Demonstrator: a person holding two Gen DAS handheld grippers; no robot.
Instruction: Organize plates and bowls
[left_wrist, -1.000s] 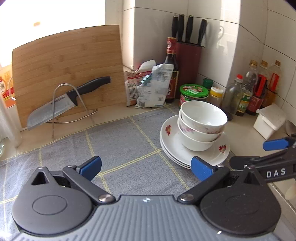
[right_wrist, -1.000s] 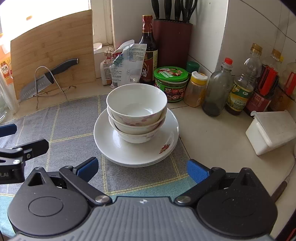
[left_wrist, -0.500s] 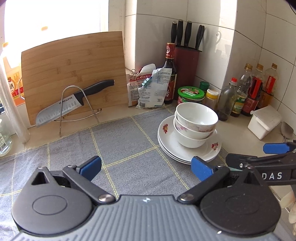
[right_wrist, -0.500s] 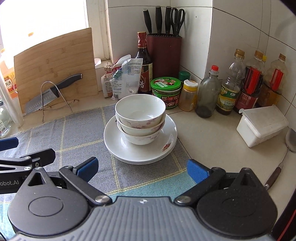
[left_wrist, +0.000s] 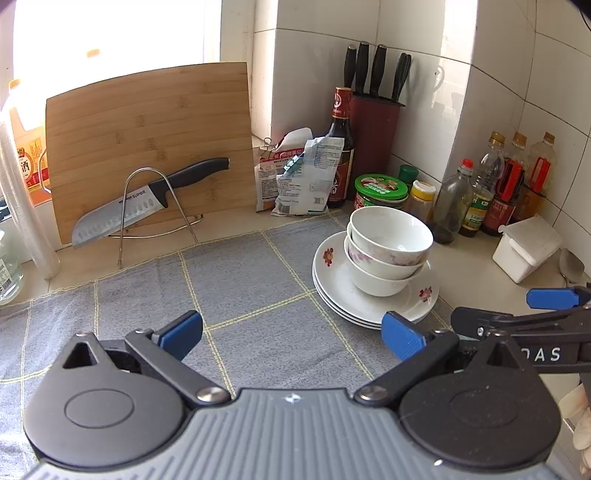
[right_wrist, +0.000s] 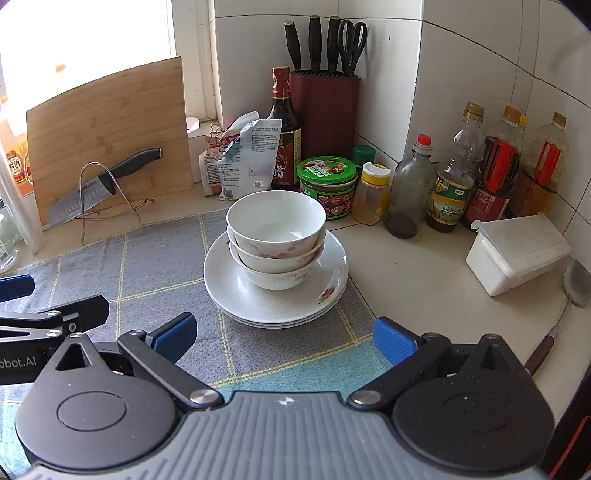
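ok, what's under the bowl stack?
The bowl stack sits on stacked white floral plates, three rims showing, on a grey cloth. Plate centres and the cloth beneath are covered. Top bowl looks empty.

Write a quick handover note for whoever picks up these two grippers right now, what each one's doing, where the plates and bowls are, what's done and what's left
Left gripper: open, empty, over the grey mat, stack off to its right.
Right gripper: open, empty, facing the stack, not touching it.
Bowls: nested upright on the plates, which are stacked at the mat's edge by the counter.
Done: bowls and plates look gathered into one pile.
Left: I see no loose dishes in either view; judge whether the pile needs moving. Mind the jars and bottles just behind it.
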